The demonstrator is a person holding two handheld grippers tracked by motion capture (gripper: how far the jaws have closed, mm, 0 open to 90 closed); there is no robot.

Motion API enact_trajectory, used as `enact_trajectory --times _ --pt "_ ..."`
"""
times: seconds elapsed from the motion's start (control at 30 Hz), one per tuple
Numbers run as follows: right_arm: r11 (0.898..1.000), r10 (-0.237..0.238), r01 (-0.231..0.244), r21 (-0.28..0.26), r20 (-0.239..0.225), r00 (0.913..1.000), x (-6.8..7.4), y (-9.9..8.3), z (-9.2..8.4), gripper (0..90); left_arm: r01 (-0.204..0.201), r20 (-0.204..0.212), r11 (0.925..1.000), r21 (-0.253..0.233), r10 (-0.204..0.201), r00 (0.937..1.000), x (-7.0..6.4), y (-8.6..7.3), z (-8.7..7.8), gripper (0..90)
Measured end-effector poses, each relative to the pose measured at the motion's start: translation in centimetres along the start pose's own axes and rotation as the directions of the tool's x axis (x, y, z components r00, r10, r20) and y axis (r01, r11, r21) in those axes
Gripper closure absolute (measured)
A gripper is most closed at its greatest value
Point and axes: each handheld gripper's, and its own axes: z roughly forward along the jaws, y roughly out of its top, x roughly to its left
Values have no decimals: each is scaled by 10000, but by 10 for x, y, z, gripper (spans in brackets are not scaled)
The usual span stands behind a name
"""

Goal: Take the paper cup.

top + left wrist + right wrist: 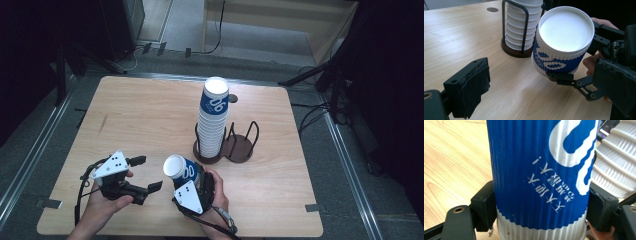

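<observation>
A blue and white ribbed paper cup (pixel 181 169) is held tilted above the table's front, and my right gripper (pixel 189 175) is shut on its sides. In the right gripper view the cup (pixel 541 170) sits between both jaws of the right gripper (pixel 542 211), their pads pressed against it. My left gripper (pixel 147 173) is just left of the cup, open and holding nothing. In the left gripper view the cup's white round end (pixel 565 28) faces the camera, and one own pad (pixel 477 83) stands at lower left, apart from it.
A tall stack of the same cups (pixel 213 117) stands in one ring of a dark two-ring holder (pixel 243 148) at the table's centre; the other ring holds nothing. The stack (pixel 615 167) is close behind the held cup. Bare wood (pixel 140 110) lies to the left.
</observation>
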Motion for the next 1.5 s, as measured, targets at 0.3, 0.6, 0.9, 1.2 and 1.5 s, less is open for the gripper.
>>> enact_trajectory --times 0.3,0.6,0.9,1.2,1.5 --pt "9923 -1194 1203 -303 304 9924 13 0 -2 231 -172 446 9989 435 152 9989 -8 0 8 26" --pt "9797 -1909 1917 -595 186 9814 21 -1 -3 230 -244 625 9967 773 195 9979 -11 0 13 53" --pt "9629 -2514 2501 -1013 6 9679 27 -3 -5 221 -291 1019 9929 1153 173 9946 -14 -1 18 134" --pt "9537 -2802 2778 -1152 -47 9599 31 -3 -6 194 -358 1064 9899 1369 213 9941 -14 -3 20 243" --pt "9726 -2176 2151 -879 -191 9759 26 -2 -6 119 -145 1106 9944 1050 29 9939 -9 -3 16 270"
